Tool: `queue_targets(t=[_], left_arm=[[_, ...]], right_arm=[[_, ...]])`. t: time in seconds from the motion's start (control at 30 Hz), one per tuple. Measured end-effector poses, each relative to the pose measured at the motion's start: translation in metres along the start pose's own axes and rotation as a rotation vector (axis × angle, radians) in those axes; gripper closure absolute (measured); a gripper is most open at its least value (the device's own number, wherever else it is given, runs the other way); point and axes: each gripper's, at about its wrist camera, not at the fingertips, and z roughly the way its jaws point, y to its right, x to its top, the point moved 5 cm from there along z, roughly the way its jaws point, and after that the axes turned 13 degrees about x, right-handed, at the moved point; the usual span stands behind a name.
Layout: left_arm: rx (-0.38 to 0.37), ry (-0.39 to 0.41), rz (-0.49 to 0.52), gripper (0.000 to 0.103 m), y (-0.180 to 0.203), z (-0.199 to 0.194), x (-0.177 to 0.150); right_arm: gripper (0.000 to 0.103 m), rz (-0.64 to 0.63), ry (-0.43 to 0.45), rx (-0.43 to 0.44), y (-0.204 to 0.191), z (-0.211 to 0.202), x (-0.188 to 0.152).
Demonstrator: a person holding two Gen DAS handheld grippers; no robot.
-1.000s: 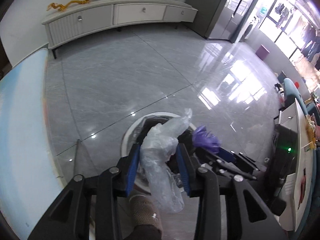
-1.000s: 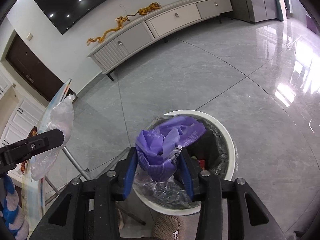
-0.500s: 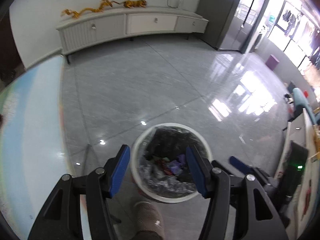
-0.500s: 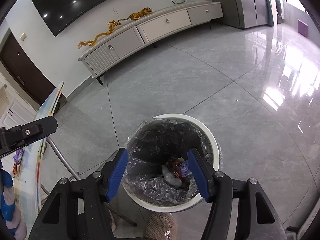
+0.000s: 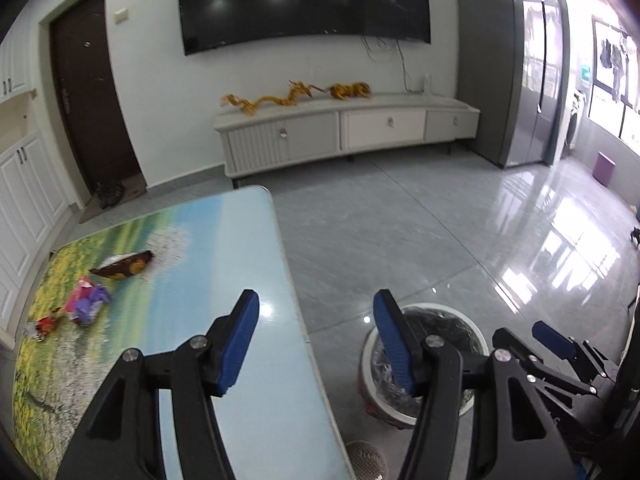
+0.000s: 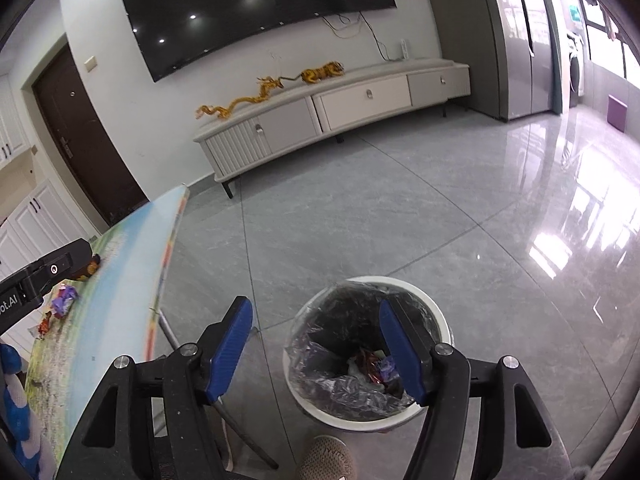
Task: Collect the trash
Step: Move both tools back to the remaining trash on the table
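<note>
Both claws are spread and empty, jaws having just been opening: the left gripper (image 5: 316, 340) over the table (image 5: 248, 240) edge, the right gripper (image 6: 316, 344) above the bin (image 6: 436, 316). The remaining wrappers (image 5: 86, 306) lie far left on the table; they look light, crinkly and slippery, so pinch a bunched fold.

White wall (image 5: 152, 60), 12 o'clock: black wall television (image 5: 304, 0); below it a long white sideboard (image 5: 344, 132) bearing golden dragon figures (image 5: 296, 94). Dark brown door (image 5: 88, 92), 10 o'clock. White cabinets (image 5: 24, 196), 9 o'clock. Grey glossy tiled floor (image 5: 400, 240). Bright windows (image 5: 616, 92), 2 o'clock, glare on tiles.
</note>
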Motion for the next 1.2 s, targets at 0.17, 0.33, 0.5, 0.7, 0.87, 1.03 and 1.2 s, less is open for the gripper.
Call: queue_targets(t=[0.17,0.33,0.5,0.7,0.87,1.03,1.2], left_arm=[[0.040,0.076,-0.029,0.031,-0.029,-0.027,-0.001],[0.045,0.093,-0.048,0.031,-0.045,-0.043,-0.005],[0.045,0.112,-0.070,0.031,-0.059,-0.057,-0.007],[0.008,0.102,-0.118,0.031,-0.081,-0.068,-0.011],[-0.015,0.095,-0.159,0.031,-0.099,-0.075,-0.017],[-0.011,0.116,-0.179,0.031,-0.114,-0.087,-0.021],[0.020,0.109,-0.216,0.031,-0.137,-0.086,-0.030]], right_arm=[[0.036,-0.054,0.038,0.028,-0.029,-0.015,0.005],[0.035,-0.093,0.064,0.043,-0.051,-0.023,0.008],[0.035,-0.117,0.076,0.053,-0.070,-0.030,0.007],[0.034,-0.133,0.077,0.054,-0.081,-0.035,0.003],[0.034,-0.153,0.075,0.056,-0.094,-0.041,-0.001],[0.034,-0.186,0.080,0.059,-0.111,-0.045,-0.004],[0.032,-0.251,0.084,0.052,-0.136,-0.047,-0.008]])
